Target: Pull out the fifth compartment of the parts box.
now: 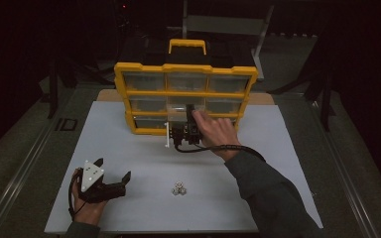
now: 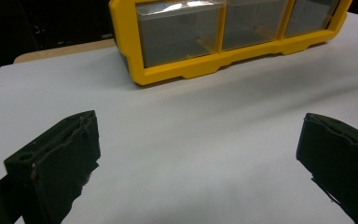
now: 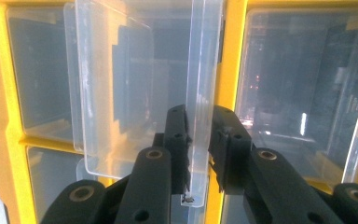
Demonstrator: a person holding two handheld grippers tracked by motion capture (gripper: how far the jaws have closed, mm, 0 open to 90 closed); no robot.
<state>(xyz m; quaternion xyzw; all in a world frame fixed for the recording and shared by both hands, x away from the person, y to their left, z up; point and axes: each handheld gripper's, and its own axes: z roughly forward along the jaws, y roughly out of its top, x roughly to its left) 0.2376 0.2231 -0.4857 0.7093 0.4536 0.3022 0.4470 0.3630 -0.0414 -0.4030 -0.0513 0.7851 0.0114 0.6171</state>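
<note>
Right tool (image 3: 198, 140) pinches the clear drawer (image 3: 135, 93) front, barely pulled from the yellow cabinet (image 1: 185, 94); left tool (image 1: 111, 174) rests spread on the bench (image 1: 144, 158)

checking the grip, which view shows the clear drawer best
The right gripper view: the clear drawer stands close up, pulled partly out of the yellow cabinet, its front wall between the right tongs. In the high view the hand covers most of it. The left gripper view gives the cabinet's bottom row, far off.
</note>
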